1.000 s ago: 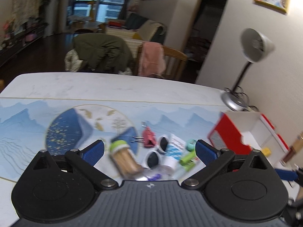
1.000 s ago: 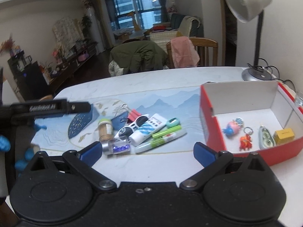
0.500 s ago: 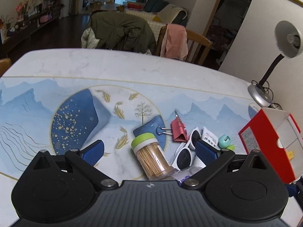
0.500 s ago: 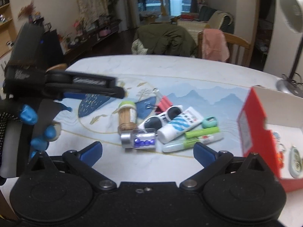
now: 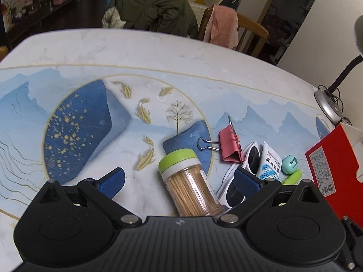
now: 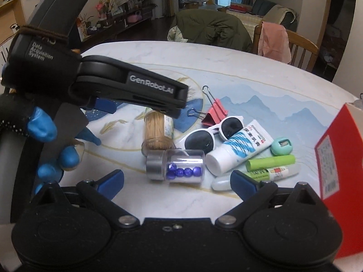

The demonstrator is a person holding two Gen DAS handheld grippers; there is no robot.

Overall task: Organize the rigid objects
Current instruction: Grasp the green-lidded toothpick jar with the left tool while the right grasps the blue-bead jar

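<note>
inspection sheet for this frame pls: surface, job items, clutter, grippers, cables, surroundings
Surface: table with a blue mountain-and-fish print, white marble border.
Job's things: toothpick jar with green lid, lying down; bead vial; sunglasses; white tube; pink binder clip; round teal item; green stick; all bunched together. Red box beside them.
Clutter: nothing seen.
Grippers: left gripper open, straddling the jar, pads apart from it; right gripper open, empty, facing the vial.
Cables: lamp cord coiled at the lamp base.
Surroundings: chairs draped with a green coat and a pink cloth.
</note>
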